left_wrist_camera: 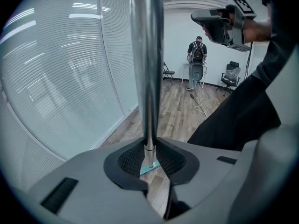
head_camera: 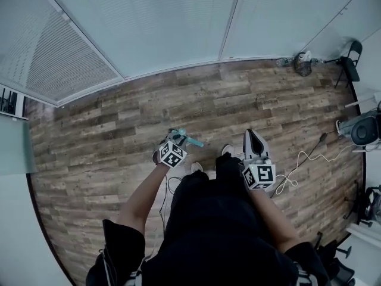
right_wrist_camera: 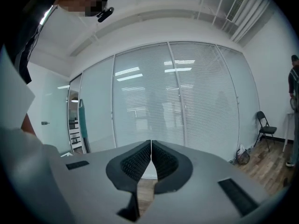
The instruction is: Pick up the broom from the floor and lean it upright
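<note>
My left gripper [left_wrist_camera: 148,155] is shut on the broom's shiny metal pole [left_wrist_camera: 147,64], which stands upright between the pads and runs out of the top of the left gripper view. The teal broom head [left_wrist_camera: 150,168] shows below the jaws, over the wood floor. From the head view the left gripper [head_camera: 177,137] is in front of the person's feet, with a teal part of the broom [head_camera: 193,140] beside it. My right gripper [head_camera: 255,136] is held level to the right and touches nothing. Its pads [right_wrist_camera: 151,148] meet with nothing between them. It also shows raised in the left gripper view [left_wrist_camera: 219,24].
A glass wall with blinds [head_camera: 178,22] lines the far side. A white cable [head_camera: 300,159] lies on the floor at the right, and a folding chair [head_camera: 351,61] stands in the corner. Another person [left_wrist_camera: 197,62] stands far off near an office chair [left_wrist_camera: 231,73].
</note>
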`<state>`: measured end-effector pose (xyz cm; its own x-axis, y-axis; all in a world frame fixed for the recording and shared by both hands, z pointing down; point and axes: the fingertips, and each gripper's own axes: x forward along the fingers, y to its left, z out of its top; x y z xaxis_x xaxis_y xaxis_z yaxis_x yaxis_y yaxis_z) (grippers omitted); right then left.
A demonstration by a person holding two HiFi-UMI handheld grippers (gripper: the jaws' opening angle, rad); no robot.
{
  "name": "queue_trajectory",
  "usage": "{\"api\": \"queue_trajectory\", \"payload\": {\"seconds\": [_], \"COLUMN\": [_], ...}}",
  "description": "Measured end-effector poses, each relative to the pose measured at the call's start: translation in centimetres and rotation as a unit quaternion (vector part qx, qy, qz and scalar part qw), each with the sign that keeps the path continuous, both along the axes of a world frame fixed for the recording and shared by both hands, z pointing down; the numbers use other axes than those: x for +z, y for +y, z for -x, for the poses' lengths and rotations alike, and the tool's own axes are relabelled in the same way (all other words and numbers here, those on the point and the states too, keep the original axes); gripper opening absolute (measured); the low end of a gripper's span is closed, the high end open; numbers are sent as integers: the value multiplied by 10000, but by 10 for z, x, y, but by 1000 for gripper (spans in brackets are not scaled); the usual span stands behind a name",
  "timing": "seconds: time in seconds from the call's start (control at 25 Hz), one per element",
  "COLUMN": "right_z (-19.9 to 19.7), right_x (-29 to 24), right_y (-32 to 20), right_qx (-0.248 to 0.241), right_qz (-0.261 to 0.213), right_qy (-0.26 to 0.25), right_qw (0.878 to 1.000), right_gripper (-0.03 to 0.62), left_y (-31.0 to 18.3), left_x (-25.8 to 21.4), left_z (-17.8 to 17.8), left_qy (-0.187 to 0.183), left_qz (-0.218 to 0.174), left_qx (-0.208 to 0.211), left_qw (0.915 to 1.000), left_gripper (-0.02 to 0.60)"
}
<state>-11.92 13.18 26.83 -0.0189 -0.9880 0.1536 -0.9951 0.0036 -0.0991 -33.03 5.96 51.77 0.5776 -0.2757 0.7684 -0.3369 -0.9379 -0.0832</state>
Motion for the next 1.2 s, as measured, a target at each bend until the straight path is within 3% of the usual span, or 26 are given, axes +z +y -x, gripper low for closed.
{"api": "queue_trajectory", "payload": {"seconds": [0.56,0.92,1.2], "right_z": [-21,-45,-92], "right_x": [-20,-4,3], "right_y": [-39,-80,-125], "right_qx": [-194,-611,-483], "right_qz": [-275,-218,-102], "right_qy": [157,245,100], "right_qw": [9993,9976,9987], "right_gripper": [20,20,20], "left_y": [-23,-56,-91], "left_x": [8,8,0], "left_z": [21,-7,-40], "left_qy": [-64,-190,-80], "left_qz": [-140,-121,16], "left_qx": [-555,-761,-980], "left_qw": [9983,9968,9952], "left_gripper": [91,91,91]}}
